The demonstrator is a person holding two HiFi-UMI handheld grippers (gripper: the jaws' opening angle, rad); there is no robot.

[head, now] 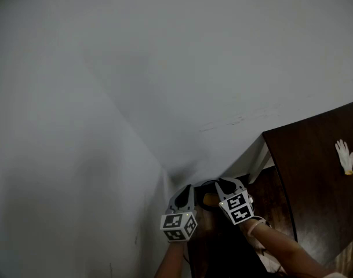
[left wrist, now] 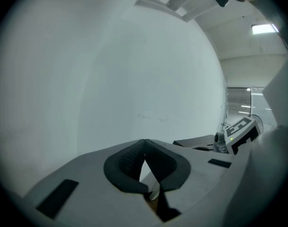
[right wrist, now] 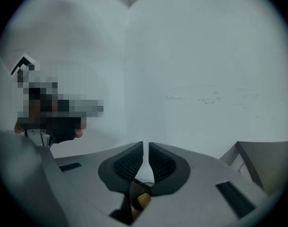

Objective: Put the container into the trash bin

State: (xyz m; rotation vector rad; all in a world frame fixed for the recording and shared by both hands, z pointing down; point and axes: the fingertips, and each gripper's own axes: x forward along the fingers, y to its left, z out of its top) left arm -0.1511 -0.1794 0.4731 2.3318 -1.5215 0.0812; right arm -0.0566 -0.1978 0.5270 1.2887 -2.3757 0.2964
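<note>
Right hand-held gripper (right wrist: 146,145): jaws nearly together, slim gap; wall (right wrist: 205,56) ahead.

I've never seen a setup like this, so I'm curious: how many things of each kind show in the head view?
Tongs: 2, left tongs and right tongs
Dark wooden table: 1
White glove: 1
Total: 4

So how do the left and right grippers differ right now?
The left gripper has its jaw tips touching; the right gripper shows a thin slit between its jaws. In the head view the right gripper sits slightly higher than the left. Both are empty and face the pale wall.
</note>
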